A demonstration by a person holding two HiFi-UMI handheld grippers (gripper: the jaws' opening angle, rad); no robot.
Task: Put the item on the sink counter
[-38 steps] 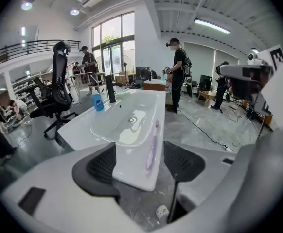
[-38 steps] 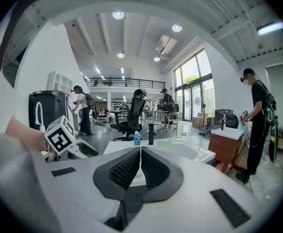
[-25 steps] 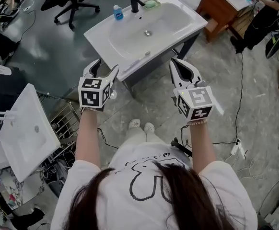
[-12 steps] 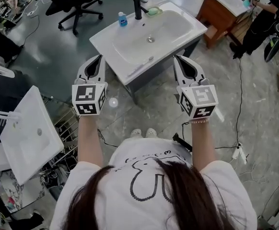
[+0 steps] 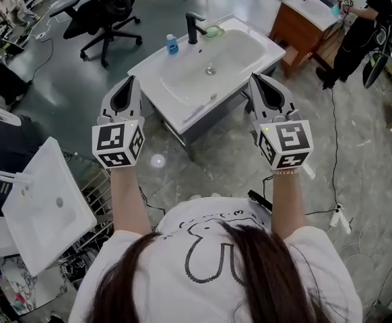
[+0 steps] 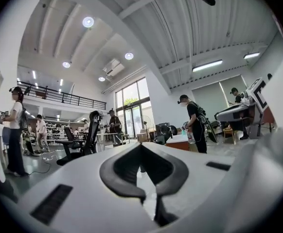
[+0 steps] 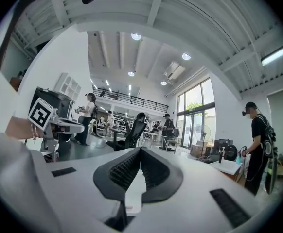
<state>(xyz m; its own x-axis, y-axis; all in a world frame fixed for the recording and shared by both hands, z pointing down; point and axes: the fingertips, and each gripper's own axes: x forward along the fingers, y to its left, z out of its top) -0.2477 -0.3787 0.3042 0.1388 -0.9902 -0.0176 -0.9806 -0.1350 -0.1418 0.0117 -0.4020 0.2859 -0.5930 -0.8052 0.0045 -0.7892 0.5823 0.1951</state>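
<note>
Head view: the left claw (image 5: 129,79) and right claw (image 5: 256,77) are both raised level in front of the person, short of the sink's (image 5: 146,68) front edge. Each is clenched on nothing. The left claw's jaws have just been closing, with nothing between them. A blue bottle (image 5: 172,44) and a green dish (image 5: 214,31) stand at the surface's back edge, either side of the tap (image 5: 193,25). A slim pale thing (image 5: 201,108) lies along the front edge. Which of these is the task's item I cannot tell. With neither claw carrying anything, the placing looks either finished or not yet begun.
</note>
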